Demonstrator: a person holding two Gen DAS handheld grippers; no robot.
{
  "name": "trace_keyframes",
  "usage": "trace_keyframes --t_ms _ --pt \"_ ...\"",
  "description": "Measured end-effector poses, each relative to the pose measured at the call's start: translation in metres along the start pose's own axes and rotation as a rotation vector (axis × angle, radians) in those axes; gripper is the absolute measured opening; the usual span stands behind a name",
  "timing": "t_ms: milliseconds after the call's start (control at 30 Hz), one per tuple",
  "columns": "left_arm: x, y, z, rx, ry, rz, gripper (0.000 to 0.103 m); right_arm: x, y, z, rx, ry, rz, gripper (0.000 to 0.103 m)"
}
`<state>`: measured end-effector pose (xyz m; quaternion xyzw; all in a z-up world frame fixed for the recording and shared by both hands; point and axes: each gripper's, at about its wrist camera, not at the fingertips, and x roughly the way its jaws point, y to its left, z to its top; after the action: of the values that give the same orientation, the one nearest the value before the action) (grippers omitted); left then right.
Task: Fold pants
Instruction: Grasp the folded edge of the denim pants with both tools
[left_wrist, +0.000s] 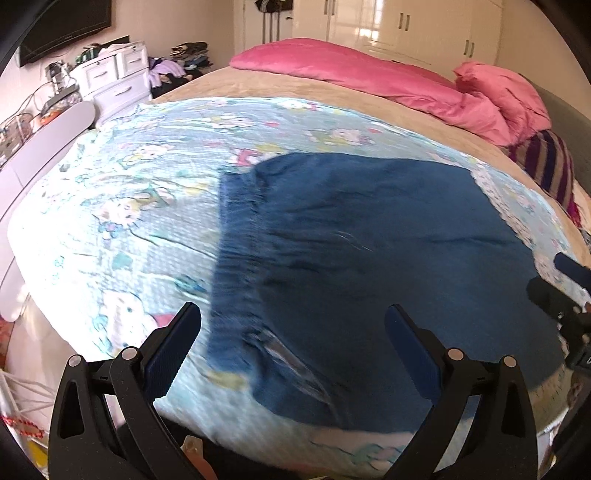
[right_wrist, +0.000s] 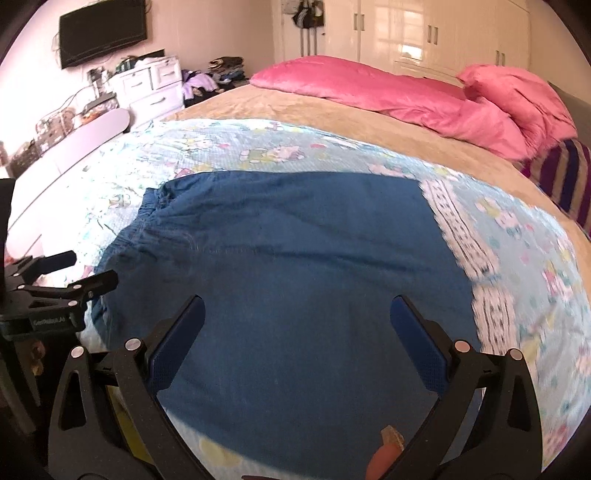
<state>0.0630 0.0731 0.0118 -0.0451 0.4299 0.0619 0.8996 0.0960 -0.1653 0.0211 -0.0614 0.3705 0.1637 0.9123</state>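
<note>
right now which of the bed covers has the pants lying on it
The light blue cartoon-print sheet: the blue pants lie flat on it. The tan blanket and pink duvet sit beyond, untouched.

The only lettering in view sits on the body of the left hand-held gripper (right_wrist: 92, 284), seen at the left edge of the right wrist view: a small pale line of print on its black housing, beginning with what looks like "Gen" and ending in what may be "AI", the middle letters too blurred to read with confidence. In the left wrist view, the black housing of the right hand-held gripper (left_wrist: 570, 275) carries a fragment of pale print near the right edge, cut off and unreadable. The cartoon-printed sheet (right_wrist: 280, 155) on the bed shows figures only, with no legible words.
</note>
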Motion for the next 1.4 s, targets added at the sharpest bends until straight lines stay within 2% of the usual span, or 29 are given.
trace_keyframes --t_ms 333,500,733,967,1067,1200,1233,1267,1300,1333,1400 --pt "0.03 0.039 0.037 -0.057 0.02 0.054 0.099 0.039 0.012 0.046 -0.076 -0.012 0.063 0.095" --pt "0.053 0.057 0.058 -0.11 0.073 0.014 0.099 0.067 0.013 0.063 -0.101 0.011 0.08 0.095" --pt "0.088 0.066 0.086 -0.108 0.099 0.036 0.099 0.103 0.01 0.087 -0.142 0.043 0.09 0.095" --pt "0.119 0.071 0.1 -0.081 0.081 -0.004 0.099 0.15 0.006 0.11 -0.193 0.102 0.113 0.095" --pt "0.131 0.078 0.101 -0.112 0.087 -0.065 0.099 0.172 0.006 0.119 -0.211 0.135 0.126 0.095" --pt "0.143 0.079 0.107 -0.087 0.077 -0.041 0.098 0.199 0.014 0.129 -0.28 0.164 0.128 0.095" --pt "0.146 0.078 0.109 -0.068 0.069 -0.036 0.097 0.204 0.016 0.131 -0.293 0.173 0.129 0.095" --pt "0.148 0.076 0.11 -0.051 0.066 -0.036 0.09 0.21 0.018 0.133 -0.304 0.185 0.134 0.095" --pt "0.152 0.073 0.112 -0.022 0.062 -0.048 0.079 0.218 0.021 0.135 -0.324 0.199 0.136 0.095" --pt "0.155 0.072 0.113 -0.006 0.06 -0.066 0.057 0.222 0.023 0.136 -0.339 0.203 0.133 0.095" --pt "0.155 0.07 0.113 0.017 0.047 -0.093 0.042 0.23 0.028 0.139 -0.369 0.222 0.144 0.095"
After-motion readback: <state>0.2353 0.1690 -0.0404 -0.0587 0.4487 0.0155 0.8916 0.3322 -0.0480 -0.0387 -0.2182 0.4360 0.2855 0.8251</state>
